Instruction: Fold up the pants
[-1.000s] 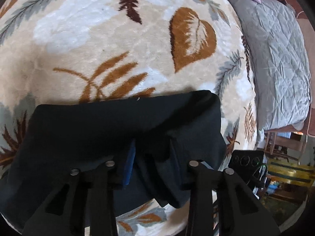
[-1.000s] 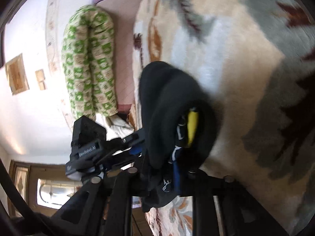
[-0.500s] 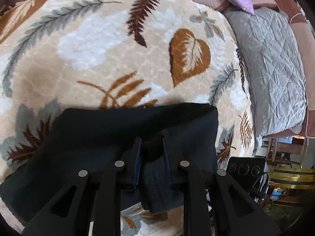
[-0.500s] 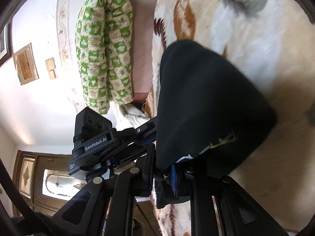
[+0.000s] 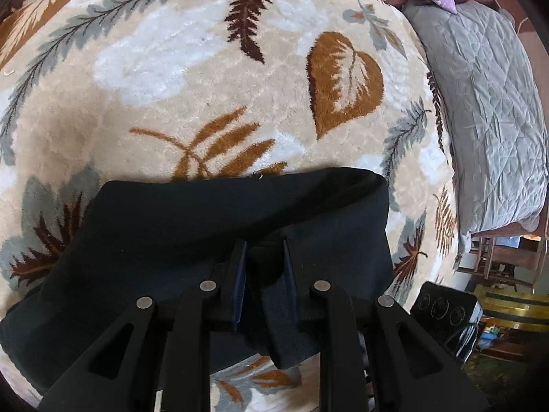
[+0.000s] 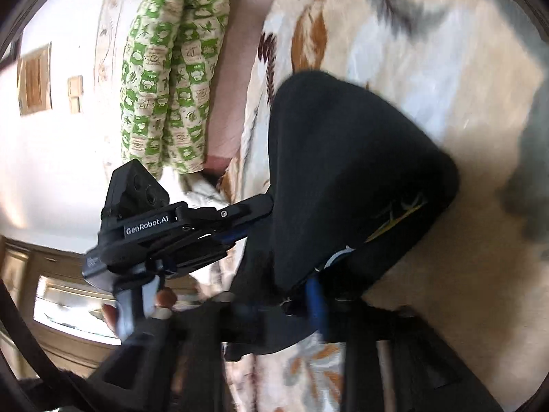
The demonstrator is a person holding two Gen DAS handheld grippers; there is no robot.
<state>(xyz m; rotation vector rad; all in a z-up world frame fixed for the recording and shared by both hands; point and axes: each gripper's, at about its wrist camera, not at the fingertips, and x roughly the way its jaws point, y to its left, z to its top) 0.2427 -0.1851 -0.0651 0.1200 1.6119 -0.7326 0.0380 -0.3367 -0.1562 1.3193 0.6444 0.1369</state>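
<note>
Folding is well advanced: the pants lie doubled on the rug. Left gripper clenches one edge; right gripper, jaws just opened, is releasing its edge.

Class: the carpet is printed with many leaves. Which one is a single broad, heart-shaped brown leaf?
The heart-shaped brown leaf, beyond the black pants near the grey quilt. The others are feathery fronds.

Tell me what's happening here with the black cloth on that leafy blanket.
A person is folding black pants on a leaf-patterned blanket, holding a gripper in each hand. The left gripper is clamped on a bunched fold of the fabric. The right gripper has just been opening its jaws; the pants lie between them, but that view is blurred, so it seems to be letting go. The pants are doubled over, not yet a neat stack.
</note>
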